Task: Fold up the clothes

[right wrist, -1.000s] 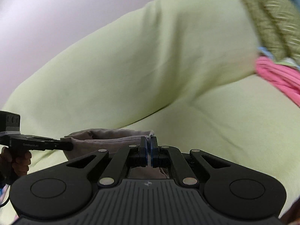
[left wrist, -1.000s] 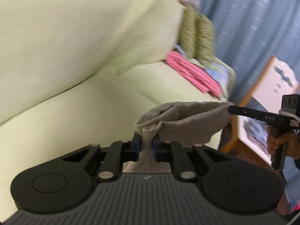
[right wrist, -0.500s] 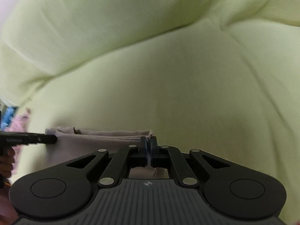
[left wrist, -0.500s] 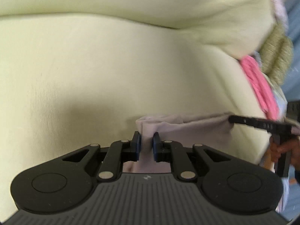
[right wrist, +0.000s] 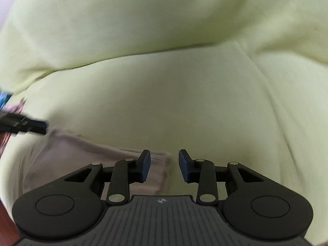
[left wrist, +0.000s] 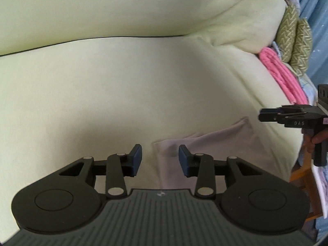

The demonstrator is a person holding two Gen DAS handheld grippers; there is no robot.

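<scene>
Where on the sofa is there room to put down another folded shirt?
The seat cushion is bare between the backrest and the grey garment. It is crowded at the seat's end, where the pink folded cloth and green patterned cushions sit.

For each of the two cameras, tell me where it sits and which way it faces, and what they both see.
Left wrist: sits on the left tool, angled down at the sofa seat; its opening jaws straddle a corner of the mauve garment; the right tool and a hand show at right.
Right wrist: sits on the right tool, angled down at the sofa seat; opening jaws, garment edge between; left tool at left.
Shared: garment, sofa seat, each other's tool.
</scene>
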